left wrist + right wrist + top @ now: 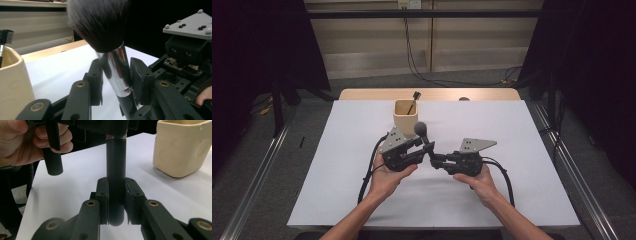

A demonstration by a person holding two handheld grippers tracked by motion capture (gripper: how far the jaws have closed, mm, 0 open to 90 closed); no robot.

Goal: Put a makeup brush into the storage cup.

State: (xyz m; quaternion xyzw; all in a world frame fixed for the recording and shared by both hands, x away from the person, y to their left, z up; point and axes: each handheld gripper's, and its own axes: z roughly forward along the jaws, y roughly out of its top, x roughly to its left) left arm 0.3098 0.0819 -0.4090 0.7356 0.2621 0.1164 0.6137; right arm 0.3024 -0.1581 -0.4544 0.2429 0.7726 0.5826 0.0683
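Observation:
A makeup brush (422,131) with a dark bushy head (100,22), a silver ferrule and a black handle (115,160) stands tilted above the table's middle, between my two grippers. My right gripper (435,159) is shut on the lower end of the handle, its jaws (116,202) pressed on both sides. My left gripper (424,145) grips higher up, its pads (96,80) pressed against the silver ferrule (116,70) just below the bristles. A hand holds each gripper.
A cream square cup (406,114) stands behind the grippers at the table's far middle, with a small dark brush (413,100) leaning in it. The white table sheet (512,190) stretches to both sides and toward the near edge. Cables trail from both grippers.

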